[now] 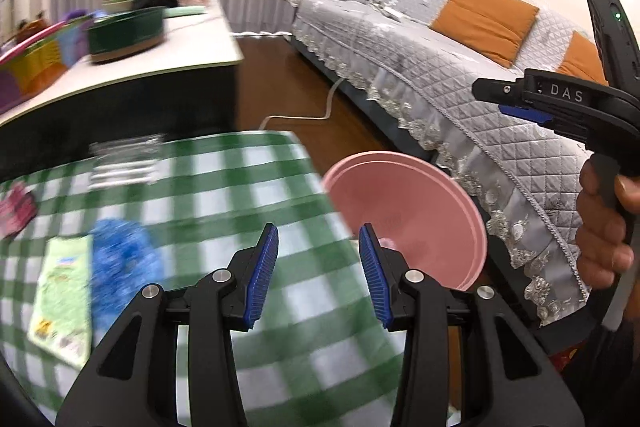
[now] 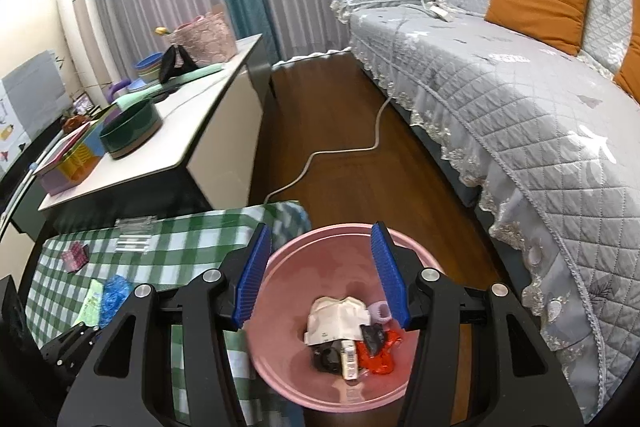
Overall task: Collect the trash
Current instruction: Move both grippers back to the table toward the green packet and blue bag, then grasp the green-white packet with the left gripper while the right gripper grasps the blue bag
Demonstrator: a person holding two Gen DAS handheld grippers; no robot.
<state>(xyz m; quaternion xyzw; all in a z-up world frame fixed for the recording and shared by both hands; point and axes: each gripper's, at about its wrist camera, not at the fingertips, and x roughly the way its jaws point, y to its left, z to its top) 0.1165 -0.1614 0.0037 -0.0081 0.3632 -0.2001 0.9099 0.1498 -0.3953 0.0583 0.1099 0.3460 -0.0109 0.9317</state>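
Note:
A pink bin (image 2: 320,259) stands on the floor beside a green checked table (image 2: 192,239); it also shows in the left wrist view (image 1: 420,203). It holds crumpled wrappers (image 2: 340,319) and a red scrap (image 2: 376,355). My right gripper (image 2: 320,279) is open and empty above the bin. My left gripper (image 1: 319,275) is open and empty over the table's right edge (image 1: 280,187). On the table lie a blue crumpled piece (image 1: 120,259), a green packet (image 1: 64,299), a pink piece (image 1: 16,211) and a clear plastic wrapper (image 1: 124,159).
A grey quilted sofa (image 2: 520,99) with orange cushions runs along the right. A white cable (image 2: 340,151) lies on the wooden floor. A white side table (image 2: 160,139) with a green round box (image 2: 128,131) and containers stands behind the checked table.

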